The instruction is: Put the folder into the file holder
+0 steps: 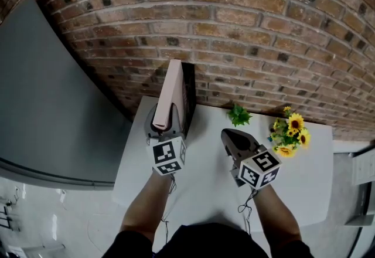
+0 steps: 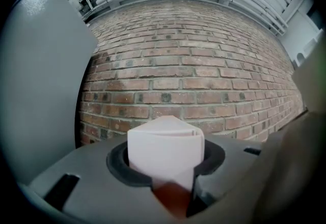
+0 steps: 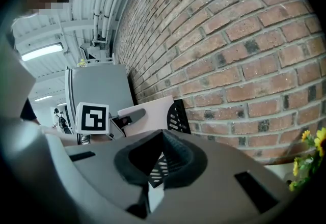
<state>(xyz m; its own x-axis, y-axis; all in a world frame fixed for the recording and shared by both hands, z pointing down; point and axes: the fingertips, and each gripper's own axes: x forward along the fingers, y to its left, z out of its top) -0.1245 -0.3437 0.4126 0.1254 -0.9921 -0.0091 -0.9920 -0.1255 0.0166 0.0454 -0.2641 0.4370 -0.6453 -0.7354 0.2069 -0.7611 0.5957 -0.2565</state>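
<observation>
A pale pink folder (image 1: 174,90) stands upright on its edge at the back of the white table (image 1: 304,192), right beside a black mesh file holder (image 1: 189,91) against the brick wall. My left gripper (image 1: 166,124) is shut on the folder's near end; in the left gripper view the folder (image 2: 165,146) fills the gap between the jaws of that gripper (image 2: 167,172). My right gripper (image 1: 230,133) hovers over the middle of the table, shut and empty. The right gripper view looks past the shut right gripper (image 3: 154,169) to the folder (image 3: 153,111) and the file holder (image 3: 178,116).
A small green plant (image 1: 239,115) and a bunch of sunflowers (image 1: 290,132) sit at the table's back right. A tall grey cabinet (image 1: 47,104) stands close on the left. The brick wall (image 1: 234,28) closes the far side.
</observation>
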